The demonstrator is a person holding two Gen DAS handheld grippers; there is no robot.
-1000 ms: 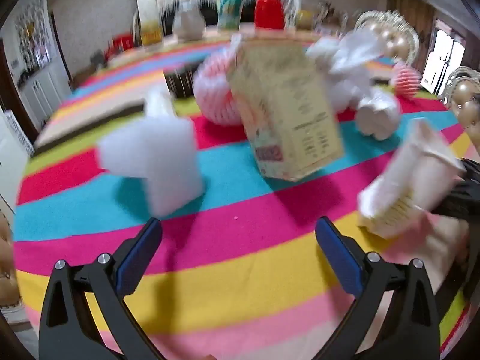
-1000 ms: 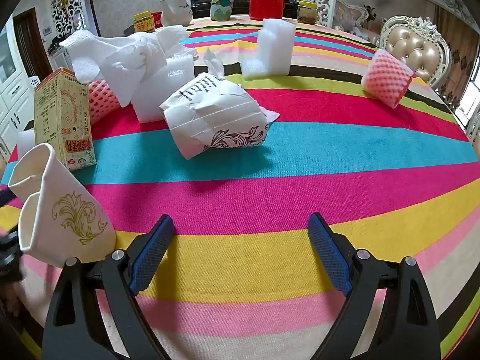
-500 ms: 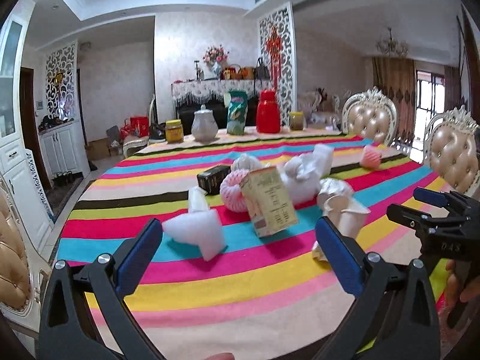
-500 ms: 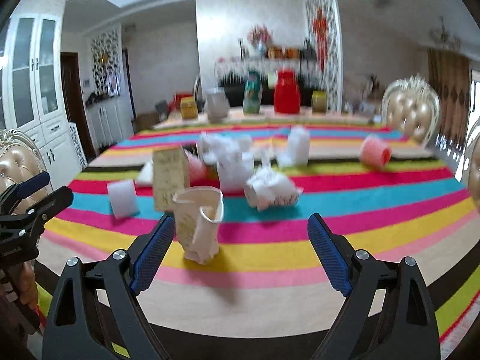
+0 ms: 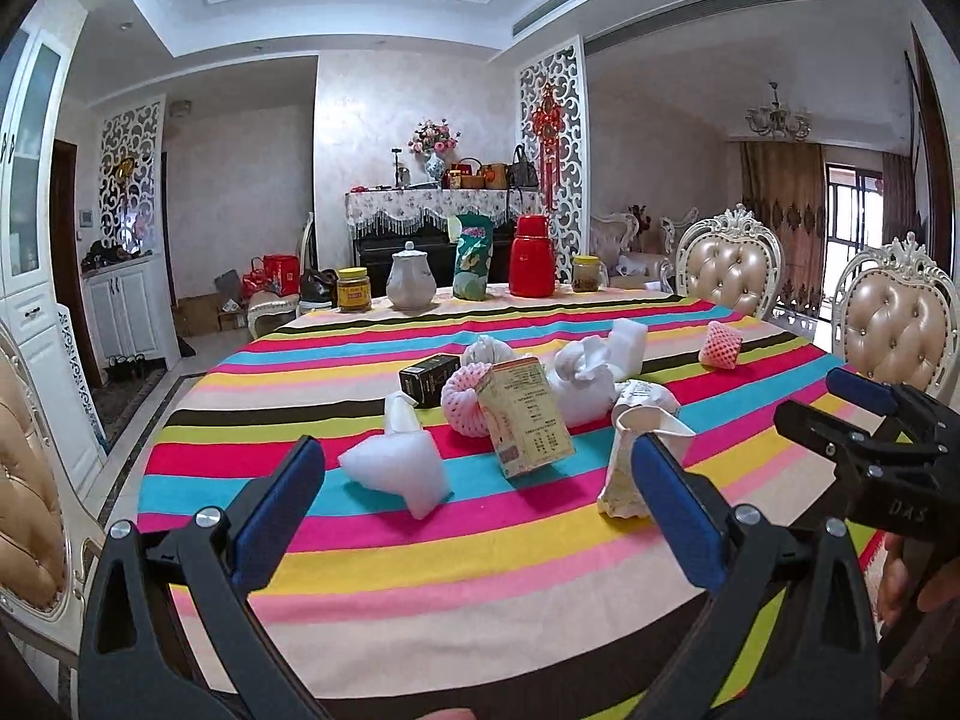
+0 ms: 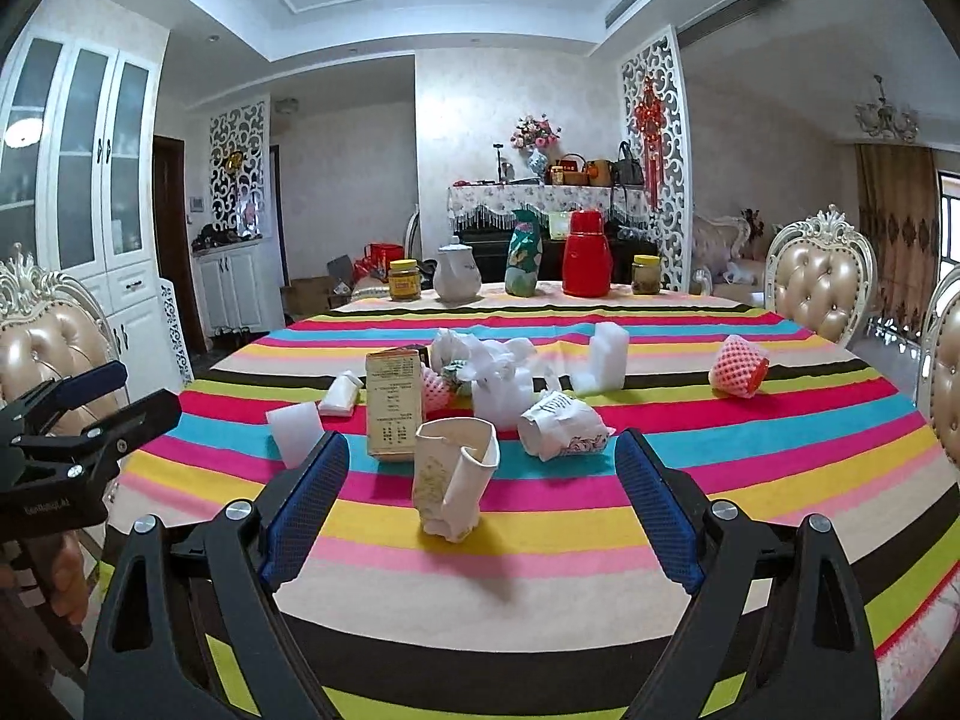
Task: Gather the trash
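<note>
Crumpled white paper cup [image 6: 456, 480] stood lower centre | black box [image 5: 430, 380] left-view only | left gripper [image 5: 474, 510], right gripper [image 6: 480, 498] both released

"DAS" on the right gripper [image 5: 864, 414] (body).

Tufted chairs [image 5: 729, 267], white cabinets [image 6: 90, 180]

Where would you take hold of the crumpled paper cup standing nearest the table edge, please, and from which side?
Grip the paper cup across its upper walls, just below the rim, coming straight in from the near table edge with the right gripper. It stands roughly upright with its mouth up, directly between the open fingers. Its crushed walls will probably give, so close gently. The box behind stands apart.
</note>
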